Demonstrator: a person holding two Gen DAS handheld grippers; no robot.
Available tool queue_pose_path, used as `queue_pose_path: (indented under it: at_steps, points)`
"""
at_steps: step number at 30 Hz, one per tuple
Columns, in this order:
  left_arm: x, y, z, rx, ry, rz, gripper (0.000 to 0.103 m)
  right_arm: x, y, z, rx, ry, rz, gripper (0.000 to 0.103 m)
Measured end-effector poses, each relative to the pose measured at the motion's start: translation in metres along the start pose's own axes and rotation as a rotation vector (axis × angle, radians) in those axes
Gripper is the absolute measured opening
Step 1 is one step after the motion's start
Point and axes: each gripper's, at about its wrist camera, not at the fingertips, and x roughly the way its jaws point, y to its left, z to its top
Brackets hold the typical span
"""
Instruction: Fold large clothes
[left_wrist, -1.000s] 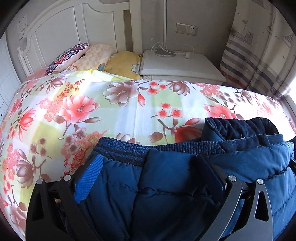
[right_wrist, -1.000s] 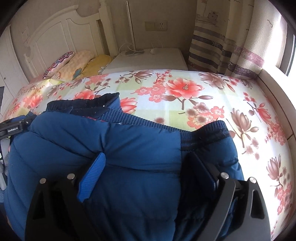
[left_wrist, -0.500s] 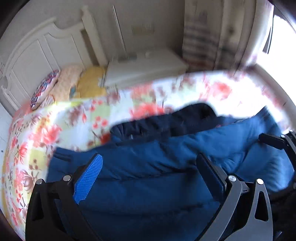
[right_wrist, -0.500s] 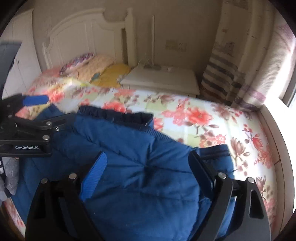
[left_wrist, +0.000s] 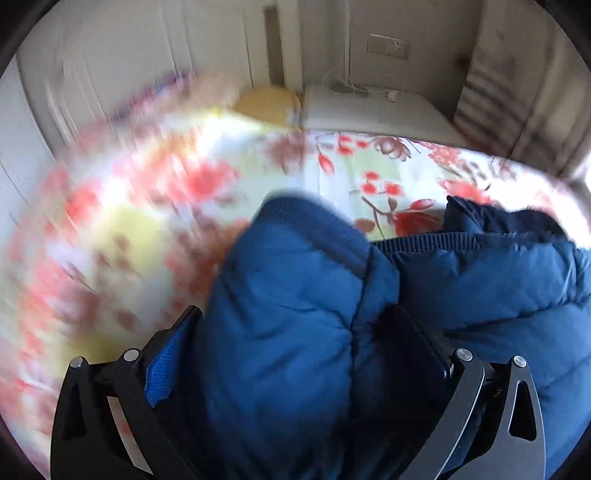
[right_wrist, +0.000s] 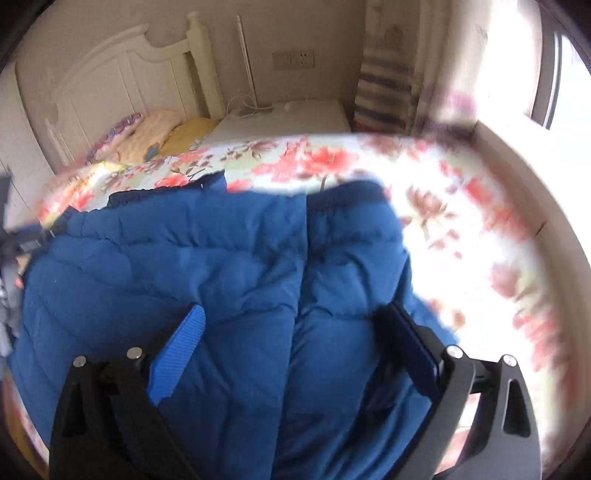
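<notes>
Sunlit bedroom, white headboard (right_wrist: 110, 92) and nightstand (right_wrist: 288, 118) at the far wall, pillows (right_wrist: 155, 133) piled at the head of the bed, floral bedspread (right_wrist: 461, 221) across the whole mattress. On the near part of that bedspread, close under both cameras: a padded blue jacket (right_wrist: 221, 277), puffy and creased, ribbed hem (left_wrist: 424, 243) toward the far side, darker collar or lining (left_wrist: 498, 218) poking out behind it. Right tool (right_wrist: 295, 308) spread wide over the jacket, jaws just opened further, fabric lying between and below the fingers but the blue pad (right_wrist: 177, 354) bare and pressing on nothing. Left tool (left_wrist: 293, 314) also set wide, with a thick hump of quilted fabric risen between its fingers and up against the blue pad; gripped or merely nudged, impossible to say (much of this view smeared by motion). Judged from the lie of the cloth: work begun but far from finished. One part apparently laid over another along a central seam, the bulk gathered into a rough block, yet edges uneven, the hump at the left not flattened, the collar end loose. Probably left to do: lay that raised portion down, square the edges, fold the length once more, press out the trapped air.
</notes>
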Motion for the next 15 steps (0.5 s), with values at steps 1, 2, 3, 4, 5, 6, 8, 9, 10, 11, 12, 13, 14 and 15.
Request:
queue_pose_path:
  at_steps: [1, 2, 3, 4, 5, 6, 8, 9, 10, 11, 12, 13, 14, 15]
  points:
    - [0.001, 0.005, 0.002, -0.023, 0.005, -0.014, 0.099, 0.002, -0.003, -0.002, 0.021, -0.015, 0.025, 0.1]
    - [0.002, 0.005, 0.002, -0.025, 0.009, -0.017, 0.099, 0.005, -0.003, -0.002, 0.02, -0.016, 0.029, 0.101]
    - [0.003, 0.002, 0.002, -0.016, 0.01, -0.01, 0.099, 0.007, -0.003, -0.001, 0.02, -0.016, 0.032, 0.101]
    - [0.002, 0.001, 0.0, -0.014, 0.004, -0.004, 0.099, 0.008, -0.003, 0.001, 0.022, -0.016, 0.038, 0.101]
    - [0.001, 0.001, -0.001, -0.012, -0.002, -0.001, 0.099, 0.009, -0.006, 0.0, 0.032, -0.019, 0.055, 0.101]
    - [0.0, 0.001, -0.001, -0.014, -0.007, -0.002, 0.099, 0.009, -0.009, 0.0, 0.045, -0.022, 0.075, 0.101]
    - [0.0, 0.0, -0.001, -0.018, -0.007, -0.007, 0.099, 0.005, -0.013, -0.001, 0.069, -0.032, 0.101, 0.1]
    - [0.0, 0.0, -0.002, -0.019, -0.007, -0.009, 0.099, 0.0, -0.013, -0.002, 0.079, -0.043, 0.075, 0.094]
    - [-0.002, 0.001, -0.003, -0.018, -0.008, -0.007, 0.099, -0.009, -0.011, -0.003, 0.079, -0.062, 0.026, 0.091]
    - [-0.001, 0.002, -0.002, -0.017, -0.009, -0.005, 0.099, -0.026, -0.001, -0.006, 0.056, -0.104, -0.01, 0.091]
    - [-0.001, 0.001, -0.002, -0.014, -0.009, -0.002, 0.099, -0.038, 0.009, -0.009, 0.028, -0.138, -0.003, 0.091]
    - [0.0, 0.003, -0.001, -0.014, -0.009, -0.002, 0.099, -0.056, 0.026, -0.015, -0.016, -0.178, 0.016, 0.091]
    - [0.001, 0.003, -0.001, -0.014, -0.008, -0.004, 0.099, -0.066, 0.037, -0.021, -0.045, -0.2, 0.024, 0.092]
    - [0.001, 0.004, -0.001, -0.017, -0.007, -0.007, 0.099, -0.074, 0.052, -0.031, -0.082, -0.218, 0.028, 0.092]
